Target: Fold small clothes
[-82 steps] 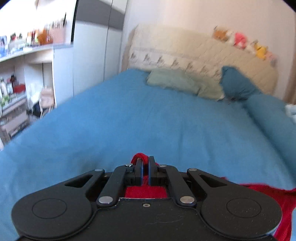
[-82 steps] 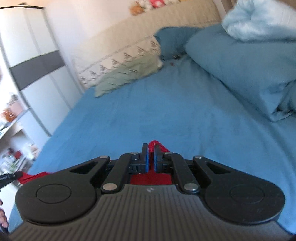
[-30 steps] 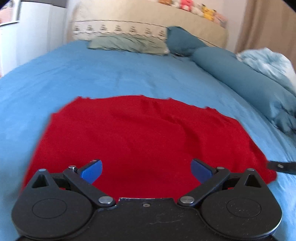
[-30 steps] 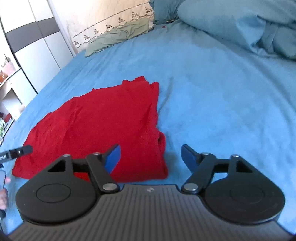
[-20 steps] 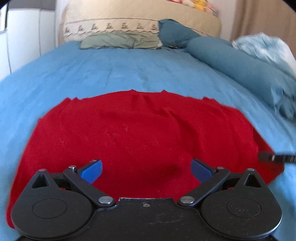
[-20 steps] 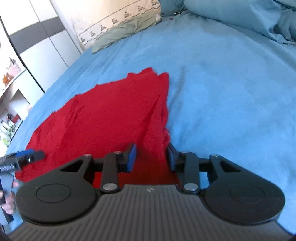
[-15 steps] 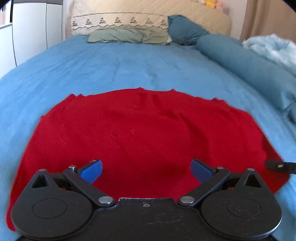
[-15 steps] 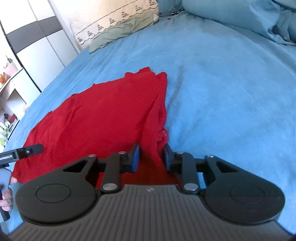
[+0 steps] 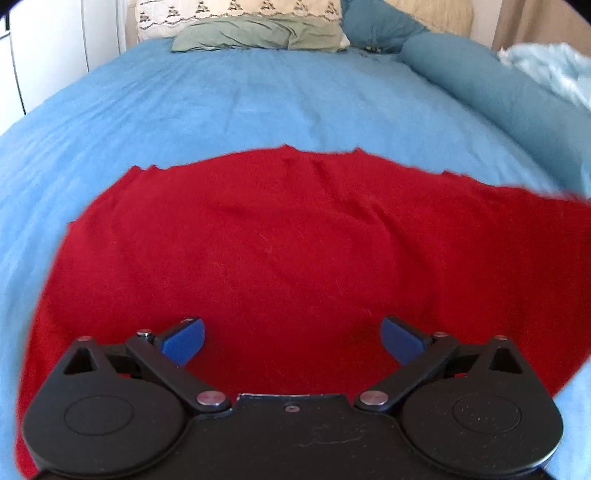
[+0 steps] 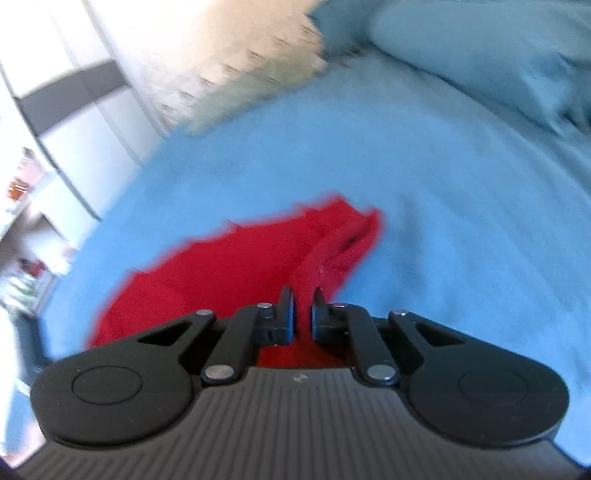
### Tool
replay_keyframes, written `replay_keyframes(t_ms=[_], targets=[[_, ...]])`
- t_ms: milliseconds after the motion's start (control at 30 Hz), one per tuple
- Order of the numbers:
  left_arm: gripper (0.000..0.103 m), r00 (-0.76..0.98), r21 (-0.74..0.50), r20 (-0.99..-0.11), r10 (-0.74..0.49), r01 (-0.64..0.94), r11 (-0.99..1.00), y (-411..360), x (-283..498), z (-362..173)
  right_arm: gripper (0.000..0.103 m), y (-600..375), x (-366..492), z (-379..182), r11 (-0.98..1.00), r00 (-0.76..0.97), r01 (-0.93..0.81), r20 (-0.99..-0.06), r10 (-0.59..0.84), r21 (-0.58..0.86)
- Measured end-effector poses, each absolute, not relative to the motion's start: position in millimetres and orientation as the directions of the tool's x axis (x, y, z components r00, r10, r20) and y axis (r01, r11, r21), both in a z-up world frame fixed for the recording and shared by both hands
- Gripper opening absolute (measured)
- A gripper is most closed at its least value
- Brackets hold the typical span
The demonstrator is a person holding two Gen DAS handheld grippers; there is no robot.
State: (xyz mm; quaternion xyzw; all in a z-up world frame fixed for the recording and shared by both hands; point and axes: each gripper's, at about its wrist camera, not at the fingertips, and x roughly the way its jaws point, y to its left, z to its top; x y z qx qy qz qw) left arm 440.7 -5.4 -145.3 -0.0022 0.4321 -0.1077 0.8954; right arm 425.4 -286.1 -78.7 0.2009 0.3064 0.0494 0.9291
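A red garment (image 9: pixel 295 251) lies spread on the blue bed (image 9: pixel 258 103). My left gripper (image 9: pixel 291 338) is open, its blue pads just above the near part of the cloth, holding nothing. In the right wrist view my right gripper (image 10: pixel 303 312) is shut on the right edge of the red garment (image 10: pixel 236 266), which rises in a raised fold from the bed to the jaws. That view is blurred by motion.
A green pillow (image 9: pixel 258 35) and a dark blue pillow (image 9: pixel 376 22) lie at the headboard. A long blue bolster (image 9: pixel 517 96) and a pale blue blanket (image 9: pixel 554 70) run along the right. A white wardrobe (image 10: pixel 74 122) stands left of the bed.
My right gripper has closed on the garment's right edge and is lifting it; the view has swung up. My left gripper stays open and has moved slightly closer over the cloth.
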Motion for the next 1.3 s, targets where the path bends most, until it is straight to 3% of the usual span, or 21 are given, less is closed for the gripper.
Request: replay_keyframes(t_ms=[167, 333, 433, 500, 600, 667, 700, 800, 900, 1067, 1300], targets=[[0.103, 0.66, -0.103, -0.73, -0.175, 0.147, 0.984, 57, 402, -115, 0.023, -175, 457, -24, 0.891, 0.779, -0.241, -0.471, 0.414, 0.385], [0.103, 0.69, -0.109, -0.712, -0.132, 0.077, 0.991, 120, 360, -121, 0.022, -26, 497, -74, 0.83, 0.549, -0.454, -0.633, 0.546, 0.323], [0.103, 0.651, -0.122, -0.748, -0.13, 0.057, 0.991, 137, 356, -138, 0.022, 36, 505, -129, 0.828, 0.437, -0.507, -0.756, 0.487, 0.241], [0.103, 0.64, -0.127, -0.758, -0.126, 0.045, 0.991, 141, 355, -145, 0.023, 52, 502, -146, 0.832, 0.434, -0.524, -0.782, 0.446, 0.184], [0.103, 0.629, -0.167, -0.76, -0.167, 0.059, 0.984, 144, 355, -149, 0.04, 47, 500, -139, 0.815, 0.43, -0.538, -0.761, 0.486, 0.216], [0.103, 0.637, -0.172, -0.75, -0.178, 0.071, 0.982, 144, 353, -146, 0.077, 40, 496, -119, 0.806, 0.46, -0.547, -0.724, 0.514, 0.225], [0.103, 0.647, -0.178, -0.741, -0.182, 0.072, 0.981, 142, 351, -143, 0.08, 31, 493, -107, 0.802, 0.49, -0.556, -0.693, 0.529, 0.219], [0.103, 0.672, -0.214, -0.711, -0.206, 0.072, 0.974, 144, 346, -136, 0.081, -5, 472, -68, 0.827, 0.589, -0.523, -0.614, 0.526, 0.207], [0.103, 0.694, -0.23, -0.689, -0.207, 0.062, 0.971, 150, 339, -132, 0.093, -47, 439, -56, 0.902, 0.73, -0.421, -0.553, 0.402, 0.101], [0.103, 0.719, -0.25, -0.673, -0.176, 0.003, 0.968, 156, 344, -132, 0.094, -91, 384, -109, 0.968, 0.782, -0.251, -0.591, 0.199, -0.005], [0.103, 0.73, -0.248, -0.67, -0.137, -0.045, 0.968, 158, 353, -137, 0.092, -98, 384, -168, 0.985, 0.769, -0.161, -0.619, 0.161, 0.056]])
